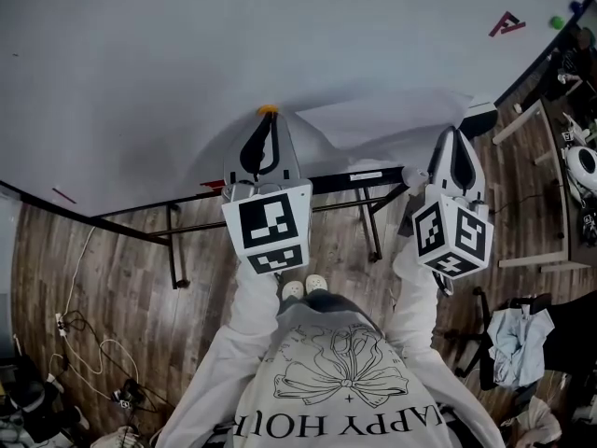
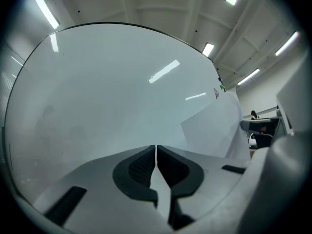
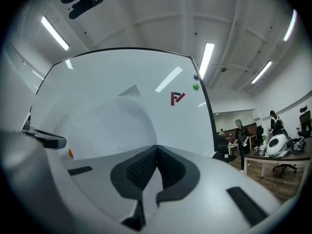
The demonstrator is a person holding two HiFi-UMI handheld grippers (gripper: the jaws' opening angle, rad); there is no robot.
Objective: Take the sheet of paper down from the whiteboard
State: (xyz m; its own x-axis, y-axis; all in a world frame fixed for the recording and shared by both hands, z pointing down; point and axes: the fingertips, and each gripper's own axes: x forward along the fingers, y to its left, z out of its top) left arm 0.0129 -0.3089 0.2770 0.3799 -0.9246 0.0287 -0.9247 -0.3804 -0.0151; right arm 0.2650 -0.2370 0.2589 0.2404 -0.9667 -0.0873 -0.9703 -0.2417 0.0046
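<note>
A white sheet of paper bulges off the whiteboard between my two grippers. My left gripper points level at the board with its jaws closed, and an orange magnet shows right at its fingertips. In the left gripper view the magnet is hidden below the jaws, and the sheet lies to the right. My right gripper is shut on the sheet's right edge. In the right gripper view the paper curves down into the jaws, and the orange magnet shows at far left.
A red letter-shaped magnet, a green one and a blue one stick to the board's far right. The board's stand legs and cables are on the wooden floor. Desks stand at right, and a person stands far off.
</note>
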